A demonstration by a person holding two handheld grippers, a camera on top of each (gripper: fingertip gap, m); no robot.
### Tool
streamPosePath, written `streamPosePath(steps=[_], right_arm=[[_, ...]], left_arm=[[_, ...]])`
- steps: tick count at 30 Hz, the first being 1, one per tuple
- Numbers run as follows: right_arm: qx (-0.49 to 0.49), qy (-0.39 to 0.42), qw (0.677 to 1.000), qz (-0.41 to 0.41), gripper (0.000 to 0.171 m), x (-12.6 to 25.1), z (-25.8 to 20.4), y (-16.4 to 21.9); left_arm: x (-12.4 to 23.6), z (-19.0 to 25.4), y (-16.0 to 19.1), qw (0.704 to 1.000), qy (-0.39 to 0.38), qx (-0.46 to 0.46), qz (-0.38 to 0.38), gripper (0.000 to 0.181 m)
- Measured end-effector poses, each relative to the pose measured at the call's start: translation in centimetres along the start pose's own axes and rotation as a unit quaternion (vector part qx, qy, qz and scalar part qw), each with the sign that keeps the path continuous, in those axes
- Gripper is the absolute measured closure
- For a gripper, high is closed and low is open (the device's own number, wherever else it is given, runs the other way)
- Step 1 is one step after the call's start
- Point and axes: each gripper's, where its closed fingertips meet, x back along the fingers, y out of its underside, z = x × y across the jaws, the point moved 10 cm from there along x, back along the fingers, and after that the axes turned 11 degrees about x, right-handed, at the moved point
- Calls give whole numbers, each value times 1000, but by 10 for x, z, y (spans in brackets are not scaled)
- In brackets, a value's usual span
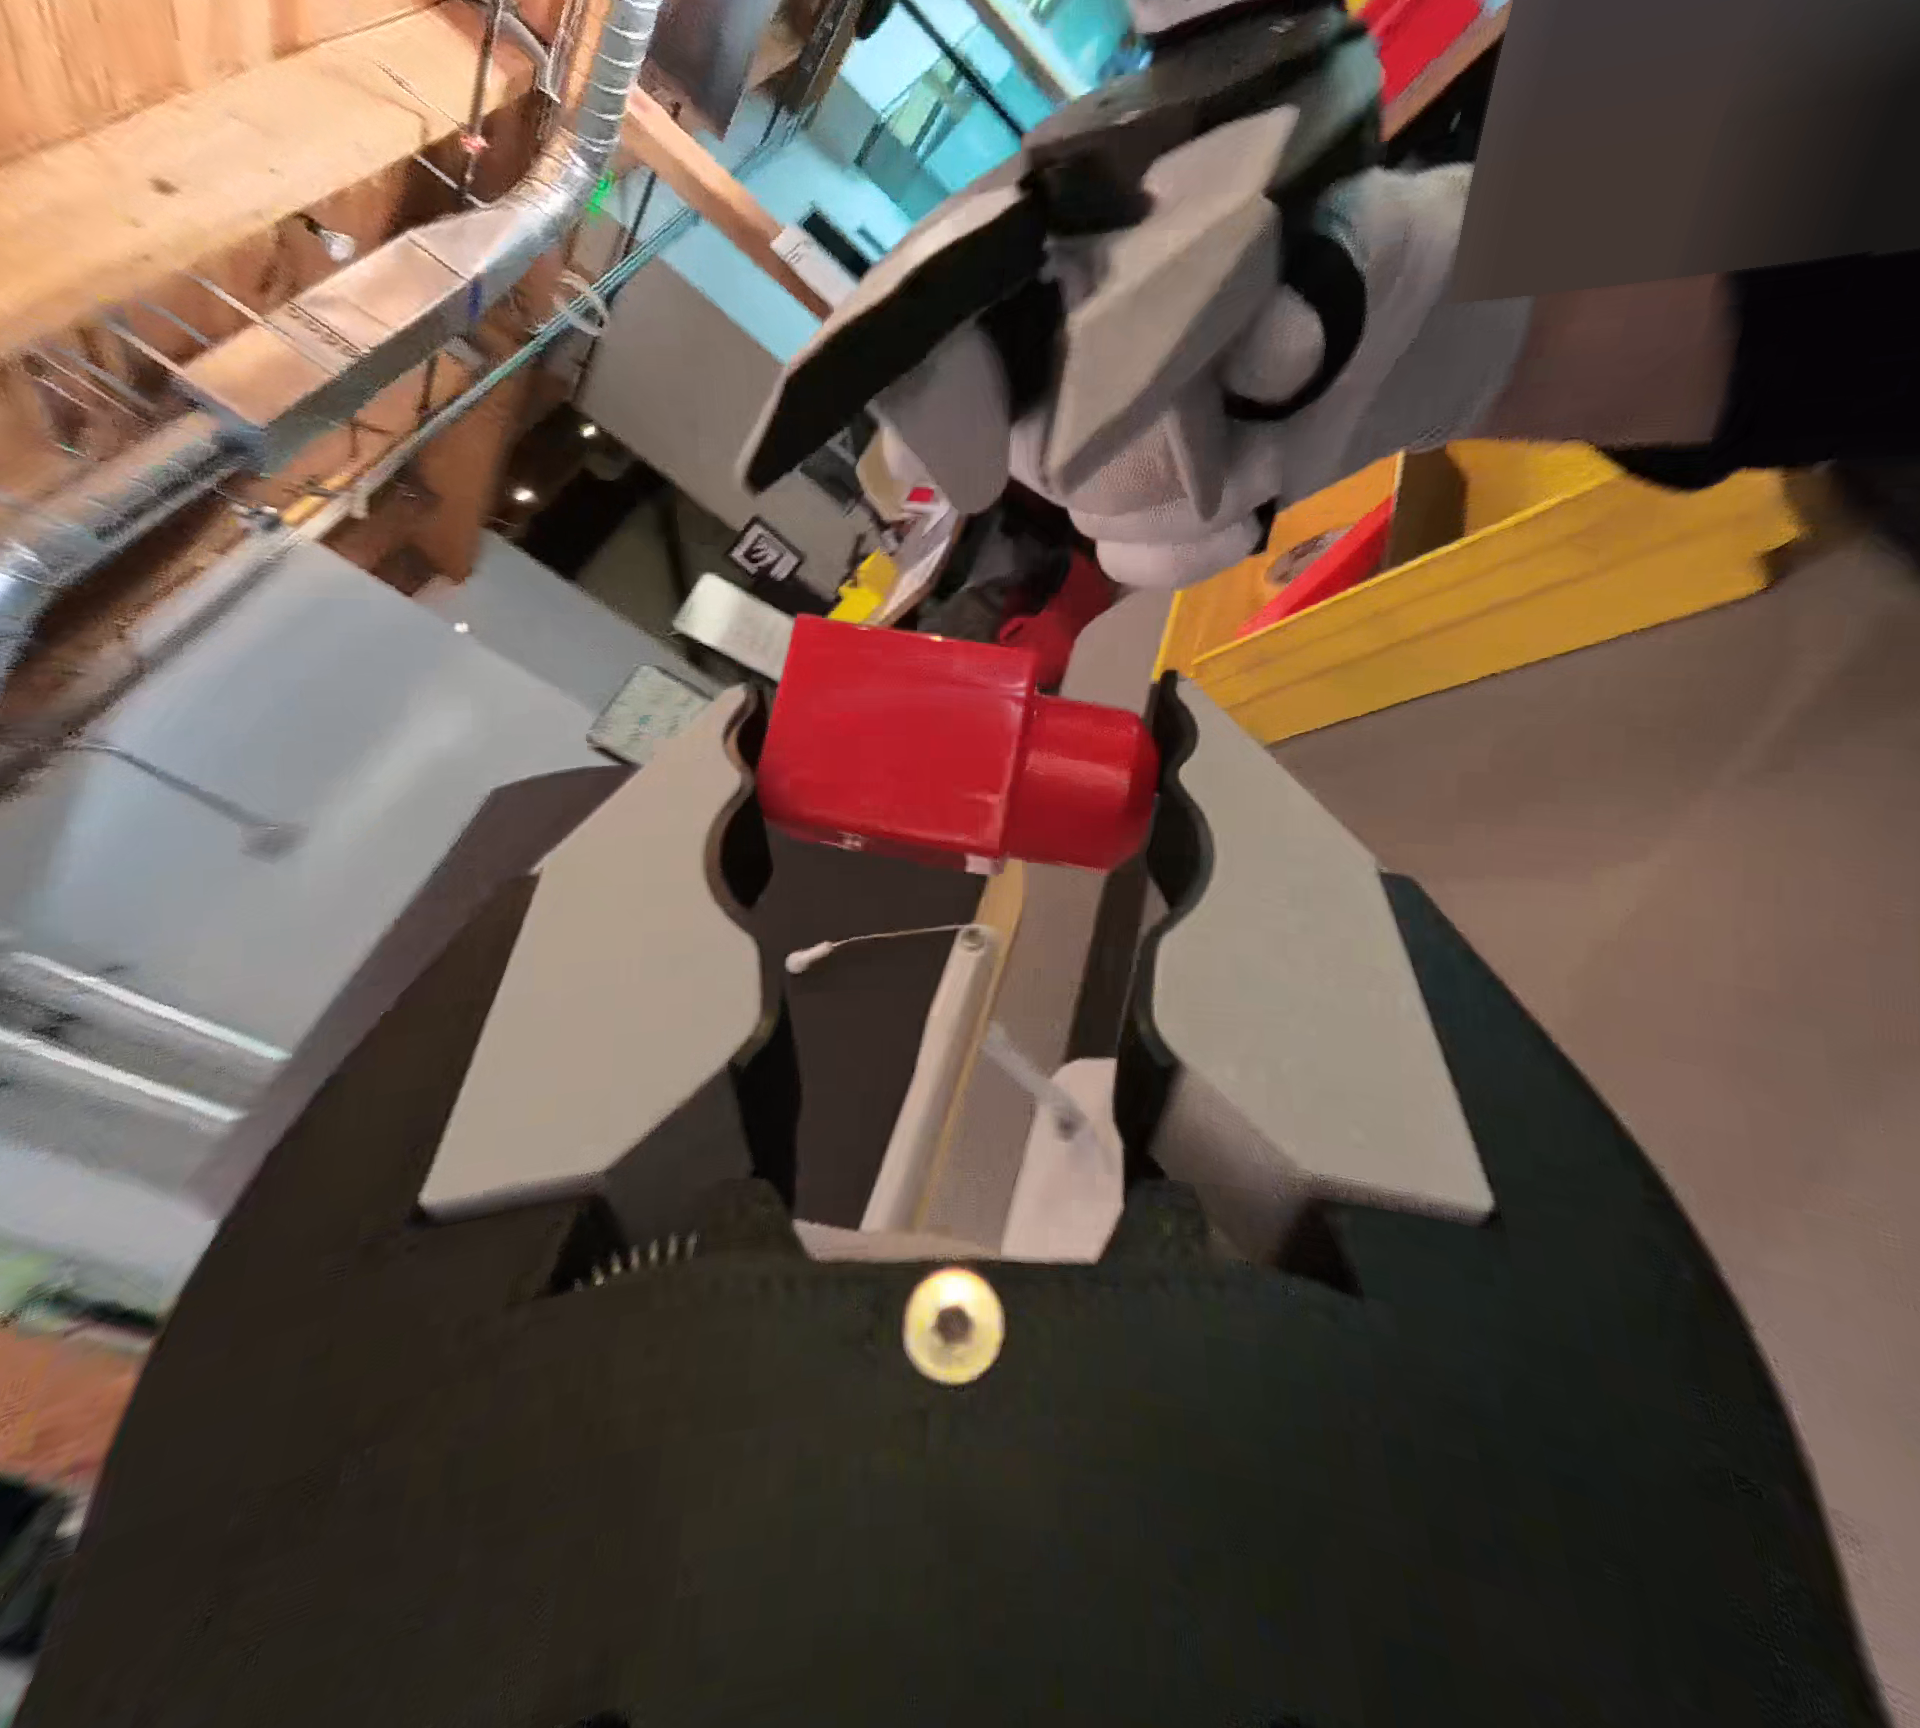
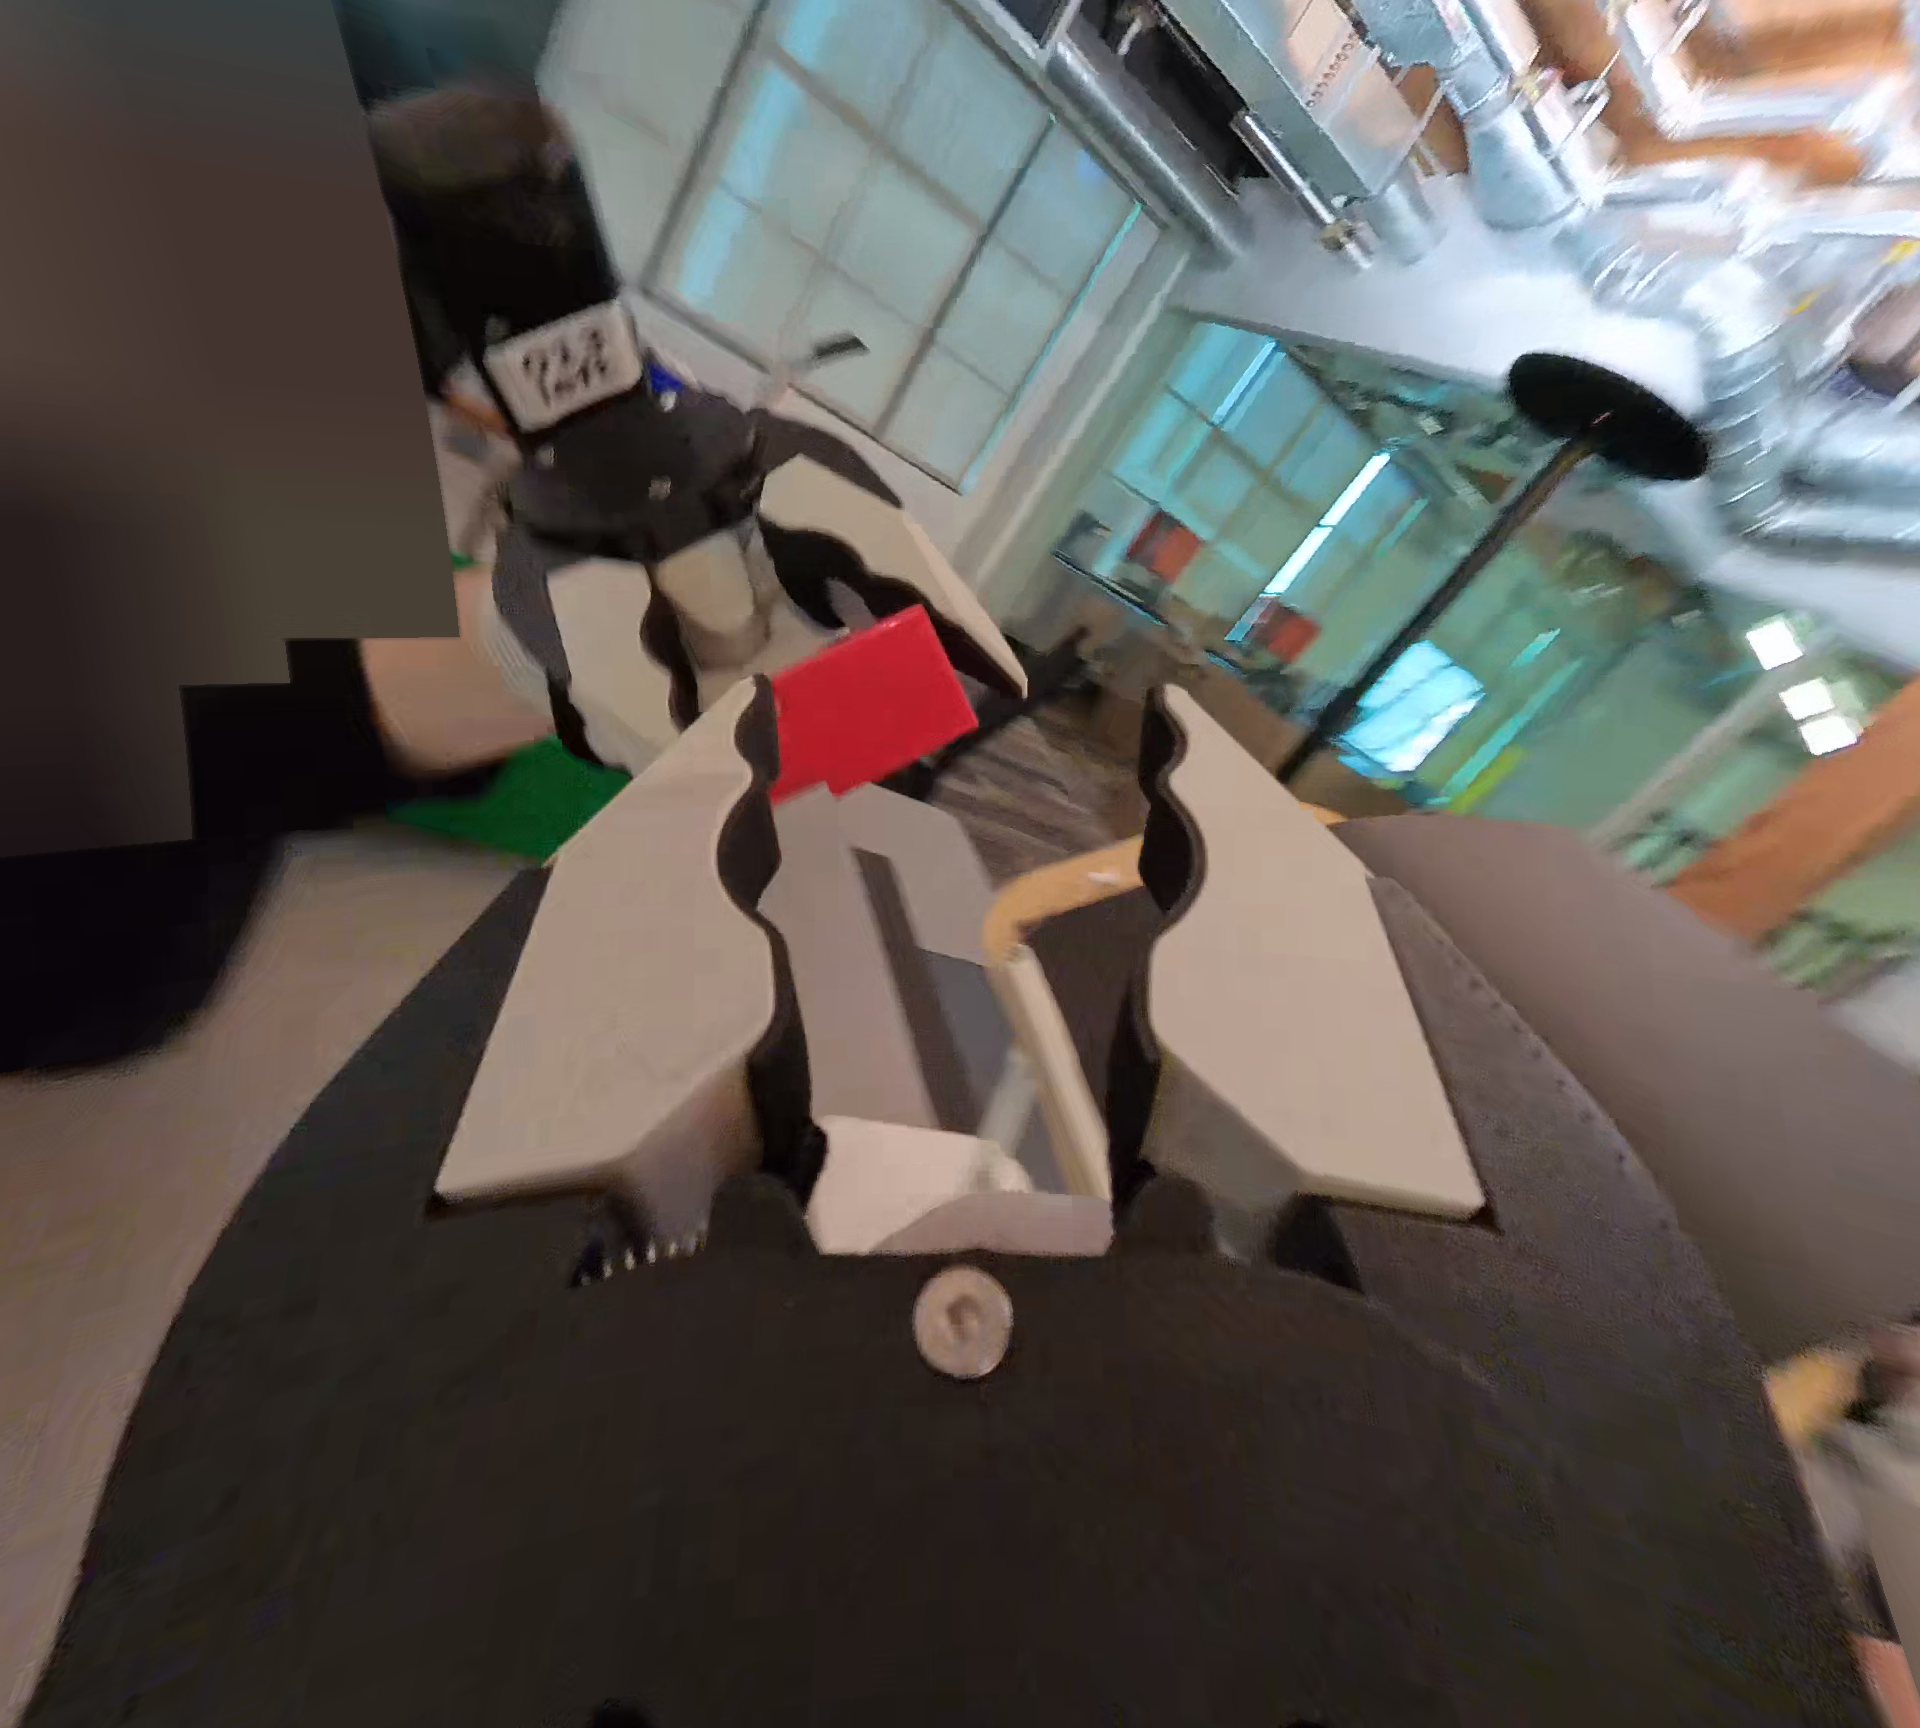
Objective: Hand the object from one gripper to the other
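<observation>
A red plastic object (image 1: 935, 743), a blocky body with a rounded cap, lies crosswise between the fingertips of my left gripper (image 1: 956, 743), which is shut on it and holds it in the air. My right gripper (image 1: 987, 452), held by a white-gloved hand (image 1: 1351, 307), hovers just above and beyond the object with its jaws apart. In the right wrist view my right gripper (image 2: 961, 722) is open and empty. The red object (image 2: 883, 702) shows just past its left fingertip, still gripped by the left gripper (image 2: 790, 639).
A yellow bin (image 1: 1507, 577) with red bins inside stands on the grey table (image 1: 1558, 899) at right. A green item (image 2: 499, 805) lies on the table near a person's arm. A black floor lamp (image 2: 1455, 598) stands farther back. The grippers are tip to tip, or close to it.
</observation>
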Motion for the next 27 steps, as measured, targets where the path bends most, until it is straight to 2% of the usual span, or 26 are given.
streamPosePath(steps=[3,6,8,13,17,19,21,24,27], right_arm=[[164,34,985,-52,101,-1,-15,-11],[330,75,932,-129,99,-10,-32,-14],[387,86,904,-161,98,-18,-42,-14],[346,136,914,-163,87,-30,-40,-10],[435,195,861,-174,82,-34,-42,-5],[455,224,845,-172,87,-37,-44,-5],[451,242,844,-162,91,-39,-46,-3],[473,253,828,-162,106,-43,-51,4],[452,253,845,-131,123,-41,-54,5]], left_arm=[[9,-16,6,998,-8,55,34,109],[14,-22,5,995,-8,84,61,109],[15,-25,2,992,-18,103,76,109],[15,-29,-2,979,-21,158,128,109],[12,-36,-6,949,8,270,163,108],[6,-38,-5,925,34,336,173,109],[0,-35,-4,898,72,384,200,109],[-14,-28,-1,860,123,443,222,109],[-26,-18,3,853,153,452,212,109]])
